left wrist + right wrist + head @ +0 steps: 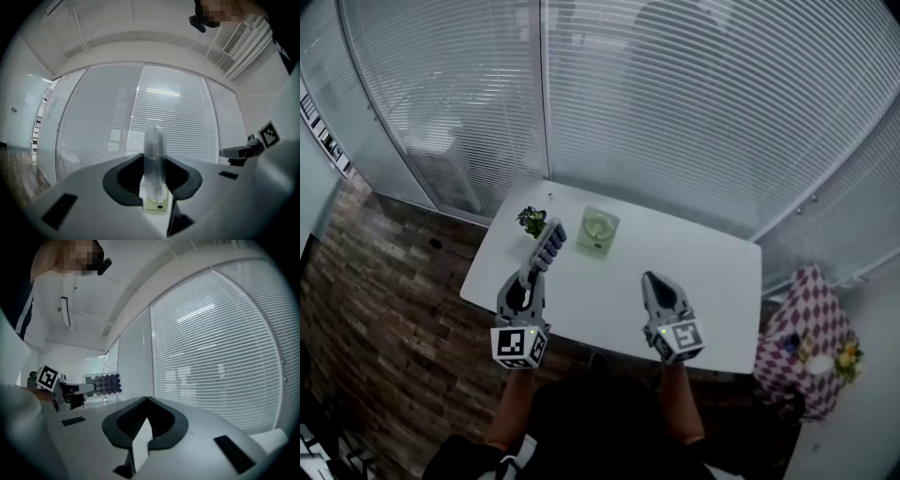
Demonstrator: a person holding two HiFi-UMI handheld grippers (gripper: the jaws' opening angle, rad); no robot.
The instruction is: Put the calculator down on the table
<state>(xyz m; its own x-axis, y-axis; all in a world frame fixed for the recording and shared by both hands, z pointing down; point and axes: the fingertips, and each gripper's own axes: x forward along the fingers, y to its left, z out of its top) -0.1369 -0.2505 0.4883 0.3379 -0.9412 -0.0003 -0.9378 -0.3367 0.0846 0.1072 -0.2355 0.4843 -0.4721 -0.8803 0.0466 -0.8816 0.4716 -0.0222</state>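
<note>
The left gripper [531, 274] clamps the calculator [549, 246] by its near end, over the table's [609, 300] far left, ready for set-down; the right gripper [655, 279], jaws together, holds nothing

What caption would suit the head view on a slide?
Left gripper holds a calculator over a white table near a small plant; right gripper hovers shut and empty.

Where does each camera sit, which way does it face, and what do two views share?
Head view: on the head, steeply down onto the white table; forearms, left gripper, right gripper show.
Left gripper view: on that gripper, toward white slatted blinds; jaws grip the translucent dark-keyed calculator.
Right gripper view: on that gripper, toward the blinds; jaws together, empty.
Shared: both gripper views show the other gripper.
</note>
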